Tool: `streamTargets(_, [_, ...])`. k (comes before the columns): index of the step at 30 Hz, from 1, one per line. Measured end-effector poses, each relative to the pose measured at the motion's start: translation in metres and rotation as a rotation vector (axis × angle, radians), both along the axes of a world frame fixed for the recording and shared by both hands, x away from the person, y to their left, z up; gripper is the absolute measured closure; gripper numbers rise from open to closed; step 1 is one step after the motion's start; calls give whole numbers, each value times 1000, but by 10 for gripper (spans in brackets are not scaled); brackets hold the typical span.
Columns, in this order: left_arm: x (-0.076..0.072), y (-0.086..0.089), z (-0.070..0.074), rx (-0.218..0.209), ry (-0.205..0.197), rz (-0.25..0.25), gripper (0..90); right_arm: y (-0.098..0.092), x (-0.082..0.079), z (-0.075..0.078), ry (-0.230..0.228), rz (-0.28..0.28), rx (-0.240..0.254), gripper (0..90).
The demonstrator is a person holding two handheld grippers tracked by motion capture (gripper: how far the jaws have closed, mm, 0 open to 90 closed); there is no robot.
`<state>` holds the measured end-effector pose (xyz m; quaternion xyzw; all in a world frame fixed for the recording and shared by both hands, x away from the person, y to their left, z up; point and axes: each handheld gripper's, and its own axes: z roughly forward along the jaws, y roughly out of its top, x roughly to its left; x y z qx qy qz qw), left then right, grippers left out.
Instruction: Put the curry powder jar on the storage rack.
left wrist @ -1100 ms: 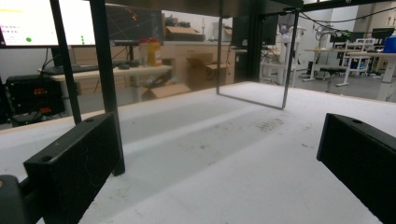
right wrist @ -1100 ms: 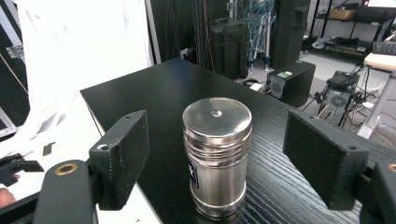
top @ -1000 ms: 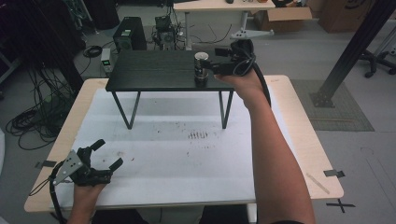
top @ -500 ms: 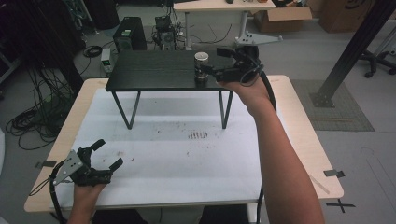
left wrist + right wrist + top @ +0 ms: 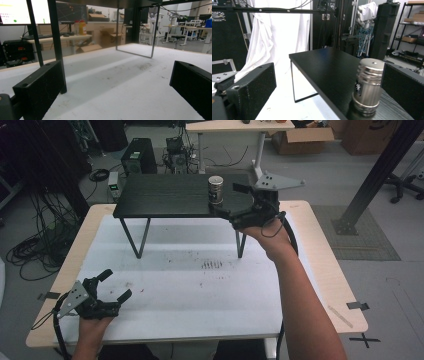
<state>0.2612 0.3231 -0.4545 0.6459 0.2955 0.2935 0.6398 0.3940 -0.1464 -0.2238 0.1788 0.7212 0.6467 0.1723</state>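
A silver metal canister [image 5: 215, 189] [image 5: 367, 86] stands upright near the front right edge of a black raised shelf [image 5: 165, 195] [image 5: 324, 65]. My right gripper [image 5: 230, 199] [image 5: 329, 92] is open at that edge. The canister sits just ahead of its jaws, close to the right-hand jaw in the right gripper view and well apart from the other. My left gripper [image 5: 116, 285] [image 5: 112, 87] hovers low over the white table top [image 5: 200, 290] at the front left, open with nothing between its jaws.
The shelf stands on thin black legs [image 5: 143, 237] [image 5: 56, 45] at the back of the table. Dark smudges [image 5: 212, 265] mark the table's middle. Beyond the table are a computer tower [image 5: 135, 156], cables on the floor [image 5: 35, 245] and a black steel post [image 5: 380, 175].
The right gripper has drawn back from the canister toward the near right, and its jaws stand wider. The canister stays on the shelf. The left gripper has not moved.
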Motion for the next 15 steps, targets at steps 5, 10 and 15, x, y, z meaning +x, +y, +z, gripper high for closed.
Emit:
streamTargets(5, [0, 0, 0, -1, 0, -1, 2, -2, -10, -17, -18, 8, 22, 0])
streamTargets(10, [0, 0, 0, 1, 4, -1, 2, -5, -18, -39, -24, 2, 22, 0])
streamTargets(15, [0, 0, 0, 0, 4, 0, 2, -6, -23, -60, 5, 0, 27, 0])
